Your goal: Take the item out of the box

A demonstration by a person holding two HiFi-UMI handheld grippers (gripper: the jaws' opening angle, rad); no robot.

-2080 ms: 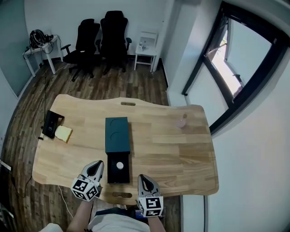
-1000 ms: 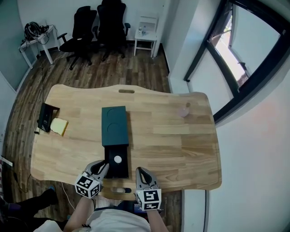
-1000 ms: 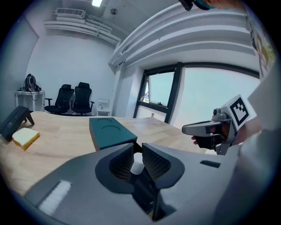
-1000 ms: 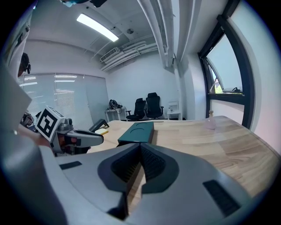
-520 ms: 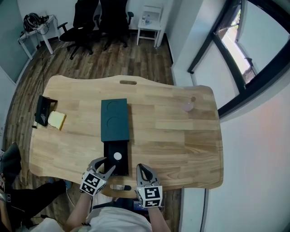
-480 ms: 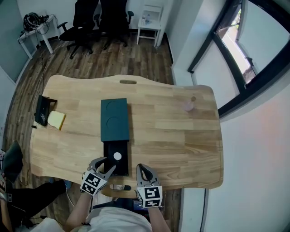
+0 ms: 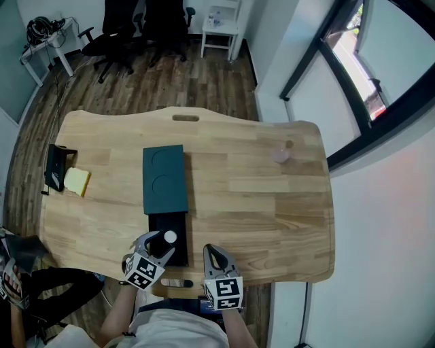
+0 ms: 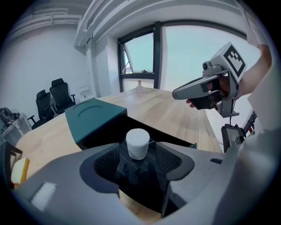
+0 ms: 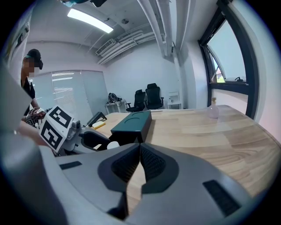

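A black tray [image 7: 168, 238] lies slid out from a dark teal box sleeve [image 7: 163, 179] near the table's front edge. A white cylinder [image 7: 170, 237] stands upright in the tray. My left gripper [image 7: 156, 243] is open, its jaws having just been opening; in the left gripper view the white cylinder [image 8: 137, 143] stands between the jaws of the left gripper [image 8: 137, 161] and the pads do not press on it. My right gripper [image 7: 214, 256] hovers shut to the right of the tray, empty. From the right gripper [image 9: 139, 151] I see the sleeve [image 9: 131, 121] ahead.
A yellow block [image 7: 76, 181] and a black holder [image 7: 54, 166] lie at the table's left edge. A small clear cup [image 7: 281, 155] stands at the far right. A person [image 7: 17, 272] is at the lower left, and office chairs [image 7: 129, 17] stand beyond the table.
The left gripper has dropped toward the tray, rolled, and opened its jaws around the white cylinder. The right gripper has sunk a little beside it.
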